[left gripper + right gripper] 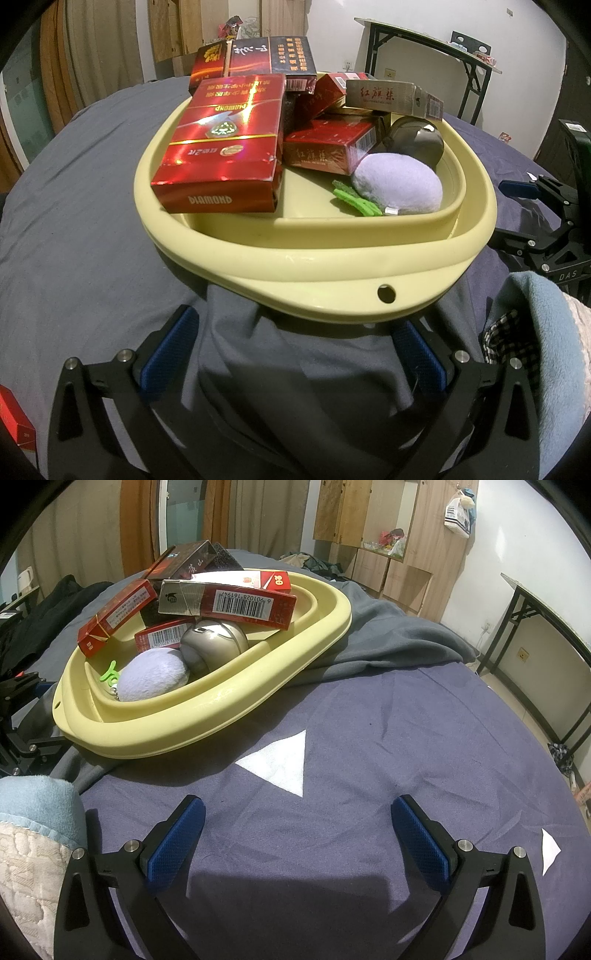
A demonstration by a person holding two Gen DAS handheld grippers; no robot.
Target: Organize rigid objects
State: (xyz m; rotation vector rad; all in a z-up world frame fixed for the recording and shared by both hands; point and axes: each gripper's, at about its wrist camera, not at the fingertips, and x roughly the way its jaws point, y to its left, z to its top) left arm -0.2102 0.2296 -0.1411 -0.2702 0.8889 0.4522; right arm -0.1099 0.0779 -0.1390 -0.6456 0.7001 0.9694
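Observation:
A pale yellow basin (pixel 332 258) (pixel 236 709) sits on grey cloth on the bed. It holds several red cigarette boxes, the largest marked DIAMOND (pixel 221 147), a grey-gold box (pixel 384 96), a purple plush toy (pixel 397 182) (pixel 153 681) with a green tag, and a round metal object (pixel 417 142) (pixel 214 644). My left gripper (pixel 295 354) is open and empty just before the basin's near rim. My right gripper (pixel 299 834) is open and empty over blue cloth, right of the basin; it also shows in the left wrist view (pixel 524 192).
A red box (pixel 14 424) lies at the far left edge. A light blue blanket (pixel 535 332) (pixel 33 805) lies beside the basin. A white triangle (pixel 280 764) marks the blue cloth. A folding table (pixel 546 627) stands at the right wall.

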